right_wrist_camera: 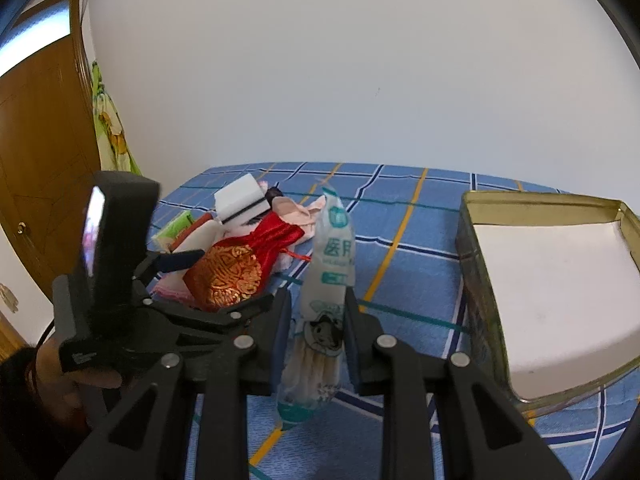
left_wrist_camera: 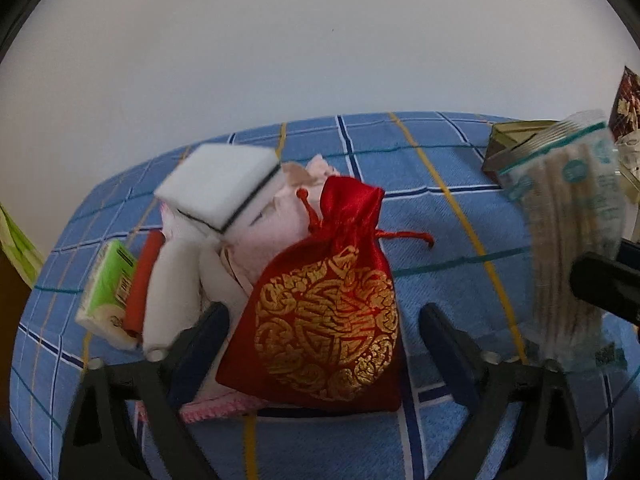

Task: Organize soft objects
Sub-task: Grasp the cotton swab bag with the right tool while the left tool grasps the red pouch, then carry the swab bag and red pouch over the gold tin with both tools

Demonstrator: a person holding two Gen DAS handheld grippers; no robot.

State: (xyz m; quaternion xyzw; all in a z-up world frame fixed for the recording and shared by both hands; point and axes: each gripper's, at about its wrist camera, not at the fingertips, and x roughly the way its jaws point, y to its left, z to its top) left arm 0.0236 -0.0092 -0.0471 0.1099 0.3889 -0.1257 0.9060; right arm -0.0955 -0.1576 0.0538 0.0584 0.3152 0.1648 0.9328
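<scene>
Right wrist view: my right gripper (right_wrist_camera: 316, 344) clamps the swab packet (right_wrist_camera: 326, 300); my left gripper (left_wrist_camera: 320, 344) gapes around the red pouch (left_wrist_camera: 332, 320).

L gripper (left_wrist_camera: 320, 344): jaws spread wide, angled down toward the bed's left-side pile; red pouch (left_wrist_camera: 326, 320) sits between the fingers (left_wrist_camera: 202, 344), pads not pressing it. R gripper (right_wrist_camera: 316, 344): jaws narrowed, both pads clamped on the lower half of a clear swab packet (right_wrist_camera: 324, 300), lifted off the cloth, pointing down-forward near the bed's middle. L gripper's body and a hand (right_wrist_camera: 80, 384) show at lower left in R wrist view.
</scene>
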